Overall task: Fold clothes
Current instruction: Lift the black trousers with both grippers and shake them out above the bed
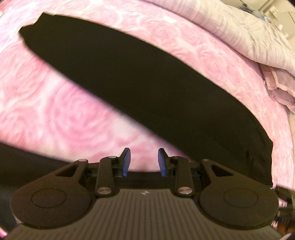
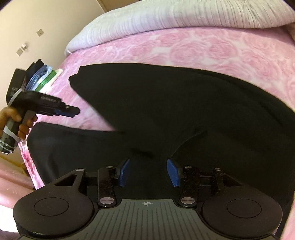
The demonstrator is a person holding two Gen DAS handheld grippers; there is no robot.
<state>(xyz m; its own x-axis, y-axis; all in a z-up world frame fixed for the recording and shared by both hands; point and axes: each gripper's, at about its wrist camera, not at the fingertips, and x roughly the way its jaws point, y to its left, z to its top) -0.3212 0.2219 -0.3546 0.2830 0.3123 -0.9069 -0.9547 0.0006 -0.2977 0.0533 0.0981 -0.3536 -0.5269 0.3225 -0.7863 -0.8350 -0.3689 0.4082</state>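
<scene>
A black garment (image 1: 147, 83) lies spread on a pink rose-patterned bedspread (image 1: 55, 114). In the right wrist view the garment (image 2: 175, 103) forks into two long parts that run to the left, with a strip of bedspread (image 2: 202, 49) between them. My left gripper (image 1: 144, 158) is open over the bedspread between those parts, with nothing between its blue pads (image 1: 126, 162). My right gripper (image 2: 148, 169) is open above the garment near the fork, and its pads (image 2: 125, 171) hold nothing. The left gripper (image 2: 73, 111) also shows at the left of that view, held by a hand (image 2: 12, 118).
A pale ribbed blanket (image 2: 175, 16) lies along the far side of the bed, also seen as the blanket (image 1: 248, 33) at upper right. A stack of folded clothes (image 2: 42, 77) sits at the bed's left edge. Behind it is a cream wall (image 2: 46, 18).
</scene>
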